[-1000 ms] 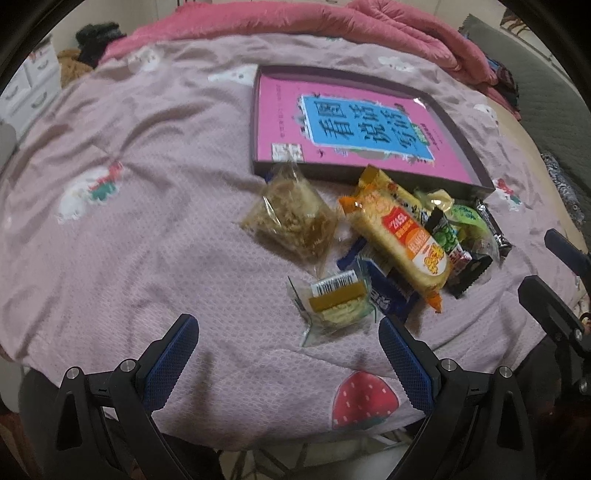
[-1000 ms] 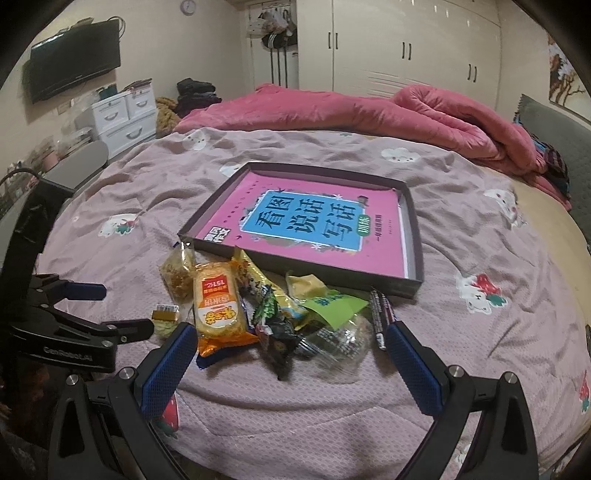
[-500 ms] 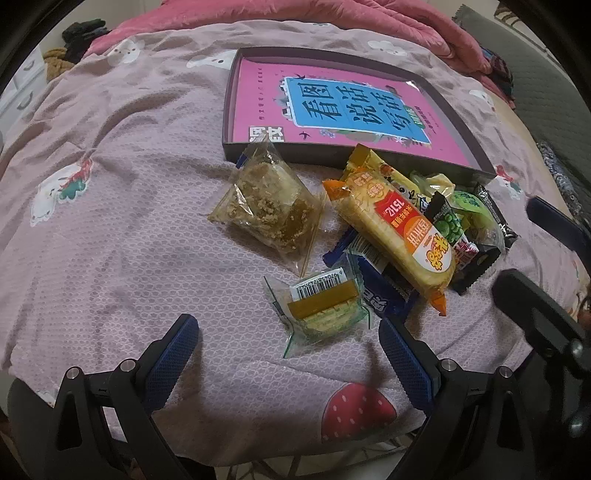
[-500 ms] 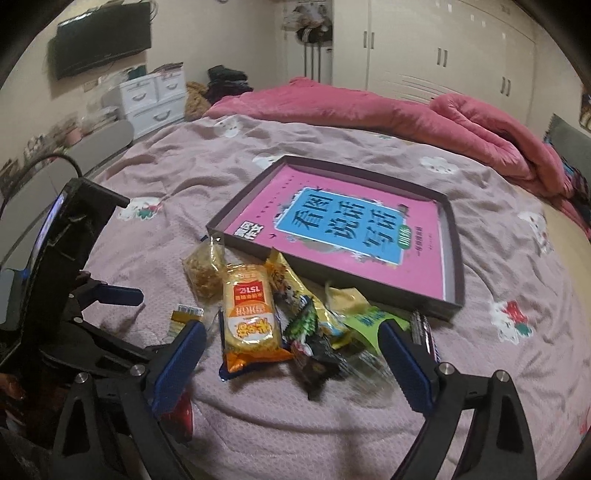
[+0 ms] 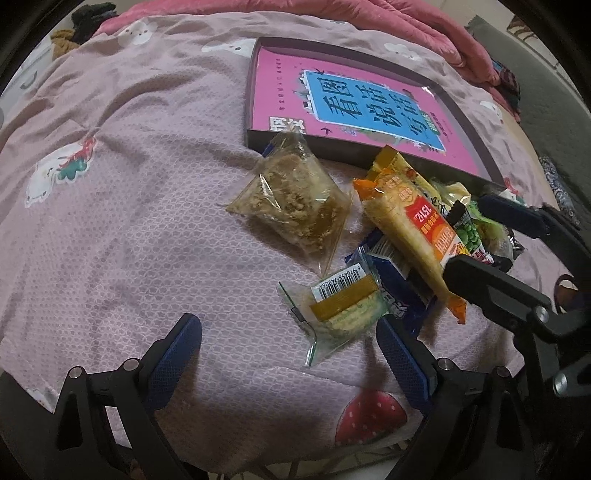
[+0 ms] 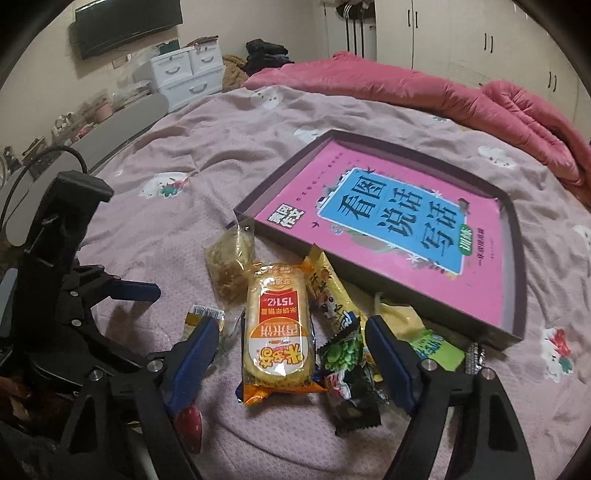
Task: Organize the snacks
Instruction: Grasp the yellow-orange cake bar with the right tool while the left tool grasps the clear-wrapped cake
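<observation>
A pile of snack packs lies on the bed in front of a shallow dark box (image 5: 258,96) lined with a pink book (image 6: 391,218). An orange rice-cracker pack (image 6: 279,328) lies in the middle, also shown in the left wrist view (image 5: 413,229). A clear bag of brown crumbly snack (image 5: 291,199) lies left of it, and a small clear pack with a barcode (image 5: 340,306) lies nearest my left gripper (image 5: 288,343), which is open and empty. My right gripper (image 6: 288,347) is open and empty, its jaws either side of the orange pack's near end. A green-pea pack (image 6: 343,350) lies by its right finger.
The bed is covered by a mauve sheet with cartoon prints (image 5: 110,184). A pink quilt (image 6: 424,92) is bunched at the far side. White drawers (image 6: 177,74) and a wall TV (image 6: 125,22) stand beyond the bed. The bed's near edge runs just under both grippers.
Both grippers have moved forward and down toward the snack pile. The right gripper now straddles the orange pack. Both stay open.
</observation>
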